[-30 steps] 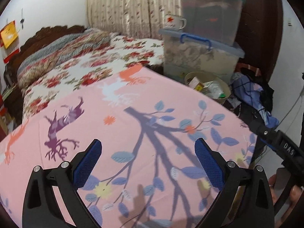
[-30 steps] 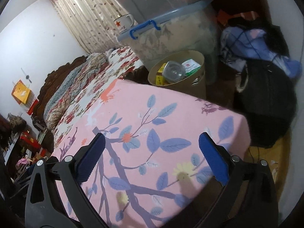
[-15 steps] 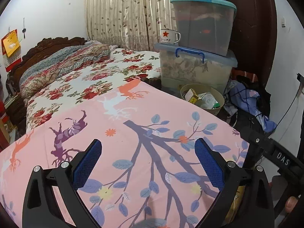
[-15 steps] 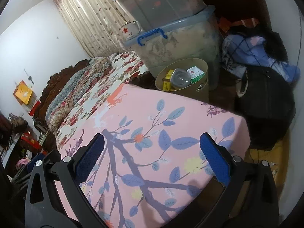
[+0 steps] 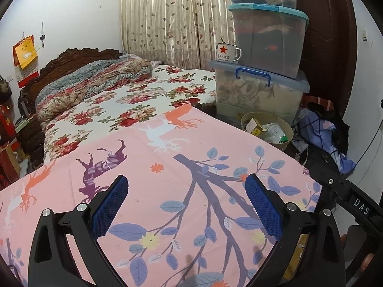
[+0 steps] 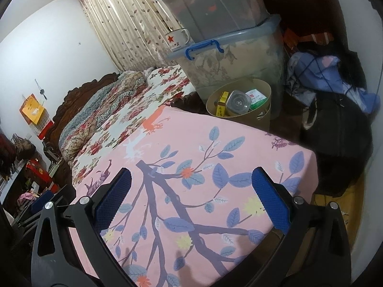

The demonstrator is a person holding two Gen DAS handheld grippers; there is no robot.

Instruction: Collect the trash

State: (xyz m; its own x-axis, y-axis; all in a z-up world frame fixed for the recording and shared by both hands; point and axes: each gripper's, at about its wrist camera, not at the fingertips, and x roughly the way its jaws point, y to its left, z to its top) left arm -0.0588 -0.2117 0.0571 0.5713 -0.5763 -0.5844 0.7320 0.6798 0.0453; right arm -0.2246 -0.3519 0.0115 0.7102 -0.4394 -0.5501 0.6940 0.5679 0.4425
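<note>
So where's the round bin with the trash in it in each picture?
Left wrist view: the round bin sits right of centre, past the far edge of the pink cloth, below the stacked storage boxes.
Right wrist view: the bin sits above centre, a clear bottle lying in it.
Shared landmark: the white mug with a red star, on the lower box's lid.
</note>
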